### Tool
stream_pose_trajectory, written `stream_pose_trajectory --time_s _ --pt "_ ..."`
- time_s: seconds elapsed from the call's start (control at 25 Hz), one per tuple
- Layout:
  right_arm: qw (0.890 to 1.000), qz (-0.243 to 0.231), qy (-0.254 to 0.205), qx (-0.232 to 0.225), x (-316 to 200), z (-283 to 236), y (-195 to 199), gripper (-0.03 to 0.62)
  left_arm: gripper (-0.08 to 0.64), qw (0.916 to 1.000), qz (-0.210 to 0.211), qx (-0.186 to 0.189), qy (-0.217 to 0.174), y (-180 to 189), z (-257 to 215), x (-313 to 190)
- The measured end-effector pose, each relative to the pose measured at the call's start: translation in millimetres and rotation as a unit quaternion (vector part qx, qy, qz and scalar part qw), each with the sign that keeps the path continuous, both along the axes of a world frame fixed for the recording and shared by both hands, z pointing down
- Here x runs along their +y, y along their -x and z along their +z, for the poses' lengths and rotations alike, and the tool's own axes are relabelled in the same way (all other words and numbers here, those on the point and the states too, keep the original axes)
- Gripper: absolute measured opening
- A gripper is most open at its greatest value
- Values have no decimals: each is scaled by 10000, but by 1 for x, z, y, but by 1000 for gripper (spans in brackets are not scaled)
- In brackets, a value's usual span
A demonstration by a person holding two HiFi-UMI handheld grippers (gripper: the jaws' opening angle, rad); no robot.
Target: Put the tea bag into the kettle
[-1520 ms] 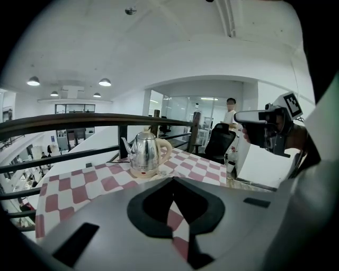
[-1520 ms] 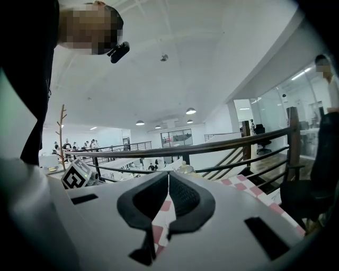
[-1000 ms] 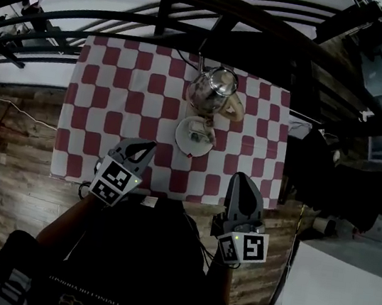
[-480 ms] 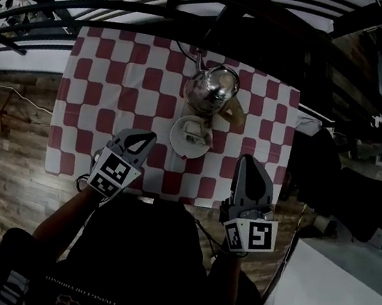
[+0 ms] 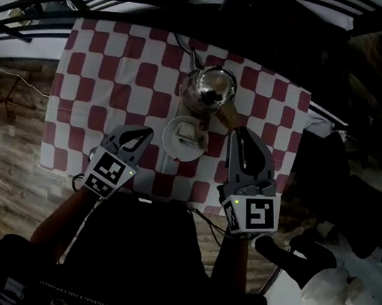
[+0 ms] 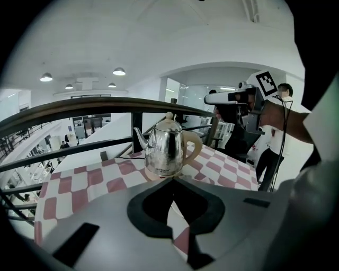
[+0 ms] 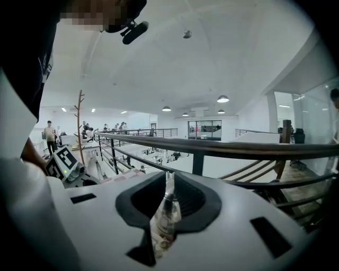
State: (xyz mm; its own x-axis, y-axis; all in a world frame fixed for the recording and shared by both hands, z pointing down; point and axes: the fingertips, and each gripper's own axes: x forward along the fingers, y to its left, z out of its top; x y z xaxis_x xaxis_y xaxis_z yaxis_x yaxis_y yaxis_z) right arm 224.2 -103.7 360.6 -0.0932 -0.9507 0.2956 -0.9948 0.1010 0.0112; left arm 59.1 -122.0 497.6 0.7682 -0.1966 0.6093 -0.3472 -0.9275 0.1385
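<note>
Bare checked cloth lies left of kettle; a railing blocks behind.

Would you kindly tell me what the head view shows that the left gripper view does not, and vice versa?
Only the head view plainly shows the saucer with the tea bag on it. Only the left gripper view shows the ceiling lamps. Both show the kettle, the checkered cloth and the railing.
</note>
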Motion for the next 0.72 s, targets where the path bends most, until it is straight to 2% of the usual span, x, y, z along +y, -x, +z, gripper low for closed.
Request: stream_pose_trajectory --time_s 0.08,0.2,0.36,0.72 --pt "9998 -185 88 58 -15 12 -4 77 3 10000 -29 -76 -31 -5 5 -2" --pt "9984 -458 319 38 -40 31 -7 112 3 9997 -104 -201 -5 -12 12 0" --pt "9959 -759 467 129 -66 47 -7 117 3 9994 10 -343 51 -27 20 16" --pt "9928 -980 648 247 -95 66 0 117 3 9993 -34 -370 42 -39 22 27"
